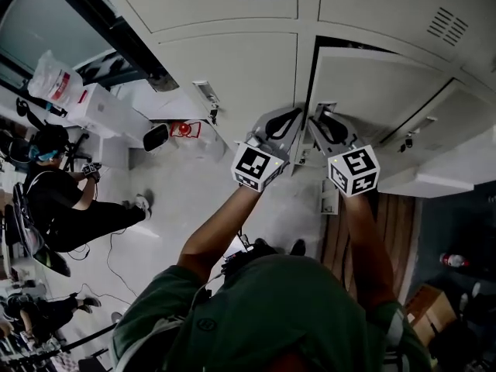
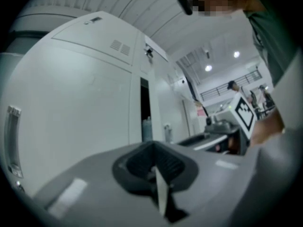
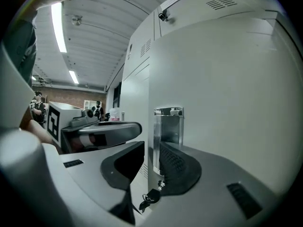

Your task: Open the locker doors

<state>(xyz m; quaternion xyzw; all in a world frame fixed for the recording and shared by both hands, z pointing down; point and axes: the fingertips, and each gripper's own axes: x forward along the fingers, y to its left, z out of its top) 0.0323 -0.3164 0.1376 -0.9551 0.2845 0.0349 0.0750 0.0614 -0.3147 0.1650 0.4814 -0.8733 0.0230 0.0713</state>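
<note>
White metal lockers fill the head view. One door (image 1: 380,80) stands slightly ajar, with a dark gap along its left edge. My right gripper (image 1: 325,122) is at that edge. In the right gripper view its jaws (image 3: 154,148) stand open astride the door (image 3: 227,89), just below the chrome handle (image 3: 168,126); a key (image 3: 150,198) hangs under it. My left gripper (image 1: 288,121) is beside it, in front of the closed neighbouring door (image 1: 232,68). In the left gripper view the left gripper (image 2: 152,150) looks shut with nothing held, facing that closed door (image 2: 71,103).
Further right another locker door (image 1: 457,122) hangs open. People sit on the floor at the left (image 1: 70,200), near a white bag (image 1: 54,80). A cardboard box (image 1: 430,308) and a bottle (image 1: 453,260) lie at the lower right.
</note>
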